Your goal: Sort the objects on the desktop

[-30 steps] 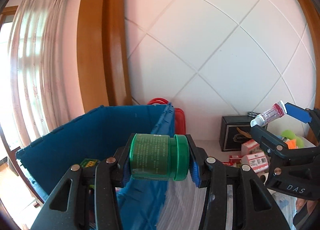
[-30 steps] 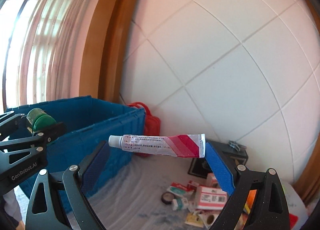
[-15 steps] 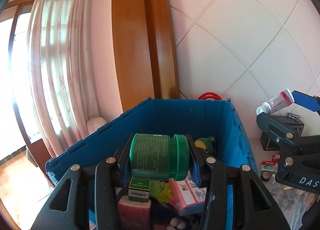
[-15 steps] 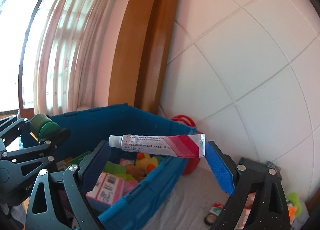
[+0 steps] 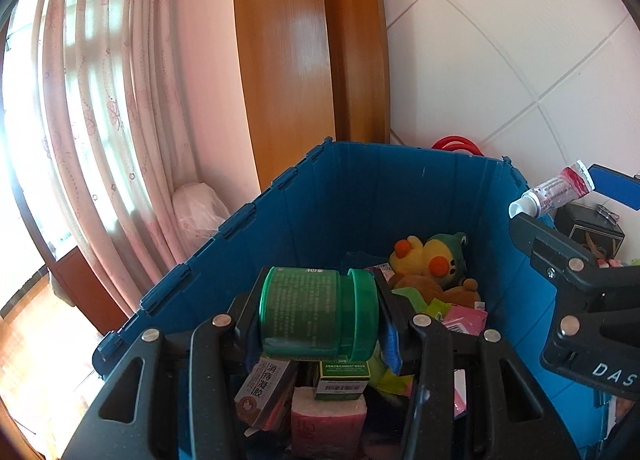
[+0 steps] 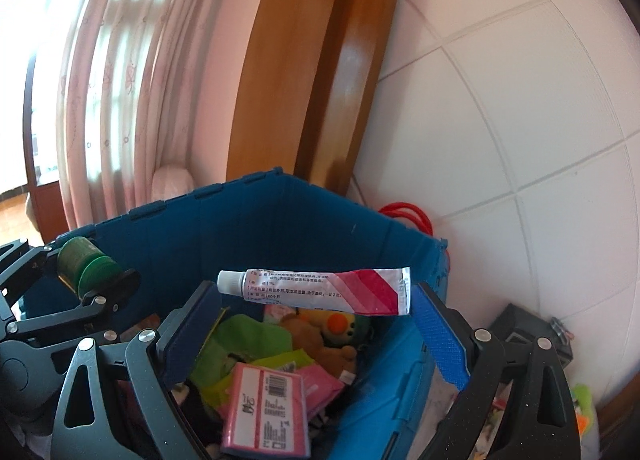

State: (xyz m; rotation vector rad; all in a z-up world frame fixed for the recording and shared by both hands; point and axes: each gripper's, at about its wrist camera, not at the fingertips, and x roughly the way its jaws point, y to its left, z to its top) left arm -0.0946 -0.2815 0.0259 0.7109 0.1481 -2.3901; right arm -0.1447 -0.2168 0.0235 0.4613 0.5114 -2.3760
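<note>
A: Left wrist view. The left tool is clamping a green jar end to end, base on one pad, lid on the other, so the jar's long axis is lying crosswise between the fingers. The jaws are standing partly open, only as far as the jar's length.

B: Where's it sitting relative to the bin?

A: It's hanging over the near end of the blue crate, directly above a green box and a pink pack. The drop is looking straight down, I'd say.

B: And the other one?

A: The right tool is showing at the right edge, out by the crate's right wall, carrying an ointment tube.

B: Right wrist view?

A: The right tool is gripping that ointment tube lengthwise, cap end at the left pad, crimped end at the right pad, with the jaws spread wide to the tube's length. The tube is lying crosswise over the crate interior, above a plush duck and a pink box.

B: Which is nearer to release?

A: Both are already over the opening; the left tool is sitting further left over it.
</note>
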